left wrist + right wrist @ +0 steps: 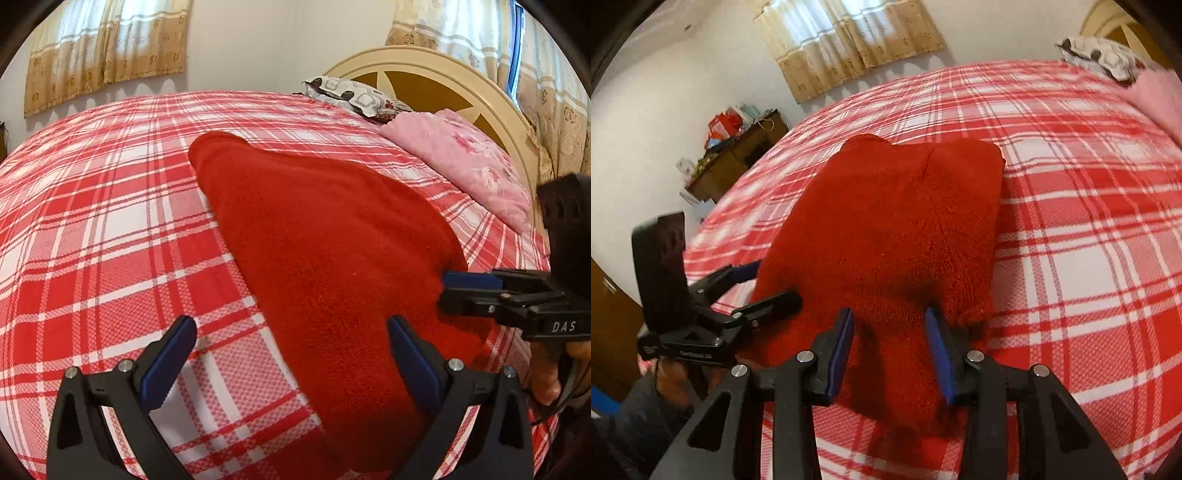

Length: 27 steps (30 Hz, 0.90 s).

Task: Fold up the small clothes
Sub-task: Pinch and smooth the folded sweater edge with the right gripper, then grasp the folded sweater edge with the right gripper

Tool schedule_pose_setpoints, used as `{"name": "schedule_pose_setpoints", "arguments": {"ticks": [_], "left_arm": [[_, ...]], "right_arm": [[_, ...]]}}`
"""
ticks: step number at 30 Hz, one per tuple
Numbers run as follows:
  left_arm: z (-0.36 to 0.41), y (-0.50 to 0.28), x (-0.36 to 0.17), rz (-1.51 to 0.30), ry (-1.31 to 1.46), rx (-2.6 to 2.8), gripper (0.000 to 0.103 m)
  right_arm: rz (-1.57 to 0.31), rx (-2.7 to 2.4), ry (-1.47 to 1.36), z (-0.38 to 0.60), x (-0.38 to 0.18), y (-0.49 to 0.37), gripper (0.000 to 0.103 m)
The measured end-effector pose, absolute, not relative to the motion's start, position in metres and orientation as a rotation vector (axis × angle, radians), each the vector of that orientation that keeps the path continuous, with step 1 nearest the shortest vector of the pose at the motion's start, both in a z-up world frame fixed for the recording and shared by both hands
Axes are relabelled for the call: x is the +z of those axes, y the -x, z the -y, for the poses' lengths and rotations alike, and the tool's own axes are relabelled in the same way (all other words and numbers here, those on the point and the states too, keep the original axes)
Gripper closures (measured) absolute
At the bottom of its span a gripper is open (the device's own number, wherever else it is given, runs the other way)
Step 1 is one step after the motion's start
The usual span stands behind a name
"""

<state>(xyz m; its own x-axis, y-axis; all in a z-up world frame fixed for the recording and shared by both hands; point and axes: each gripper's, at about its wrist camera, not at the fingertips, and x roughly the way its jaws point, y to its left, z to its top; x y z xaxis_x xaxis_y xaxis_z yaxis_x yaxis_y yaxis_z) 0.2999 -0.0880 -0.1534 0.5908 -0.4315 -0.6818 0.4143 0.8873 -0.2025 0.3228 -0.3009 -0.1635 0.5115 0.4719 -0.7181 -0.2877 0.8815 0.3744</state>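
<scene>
A red knitted garment [325, 236] lies folded lengthwise on the red-and-white plaid bedspread [110, 229]. My left gripper [291, 336] is open over the garment's near left edge, one finger on the bedspread side, one over the knit. My right gripper [890, 332] is partly open, its blue pads either side of a raised fold at the garment's [886, 221] near end, not pinching it. It also shows in the left wrist view [454, 291] at the garment's right edge. The left gripper shows in the right wrist view [768, 288] at the garment's left edge.
A pink pillow [461, 162] and a patterned pillow [354, 96] lie against the cream headboard [443, 70]. A dark wooden cabinet [738, 155] with clutter on top stands beside the bed by the wall. Curtained windows [846, 40] are behind.
</scene>
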Motion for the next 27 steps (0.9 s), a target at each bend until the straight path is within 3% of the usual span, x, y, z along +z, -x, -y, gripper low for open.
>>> {"name": "schedule_pose_setpoints", "arguments": {"ticks": [6,7,9,19,27], "left_arm": [[0.070,-0.288,-0.141,-0.689,0.118,-0.497,0.000],[0.071,-0.291,-0.142,-0.703,0.119,-0.480,0.000],[0.079,-0.304,-0.149,-0.769,0.100,-0.461,0.000],[0.093,-0.317,-0.160,-0.854,0.063,-0.483,0.000],[0.093,-0.314,-0.161,-0.857,0.061,-0.490,0.000]], "right_arm": [[-0.830,0.472,-0.265,0.323,-0.136,-0.316,0.058],[-0.811,0.453,-0.287,0.331,-0.132,-0.320,0.054],[-0.800,0.423,-0.338,0.344,-0.127,-0.340,0.033],[-0.910,0.384,-0.520,0.365,-0.165,-0.445,0.032],[-0.936,0.387,-0.588,0.371,-0.192,-0.469,0.032]]}}
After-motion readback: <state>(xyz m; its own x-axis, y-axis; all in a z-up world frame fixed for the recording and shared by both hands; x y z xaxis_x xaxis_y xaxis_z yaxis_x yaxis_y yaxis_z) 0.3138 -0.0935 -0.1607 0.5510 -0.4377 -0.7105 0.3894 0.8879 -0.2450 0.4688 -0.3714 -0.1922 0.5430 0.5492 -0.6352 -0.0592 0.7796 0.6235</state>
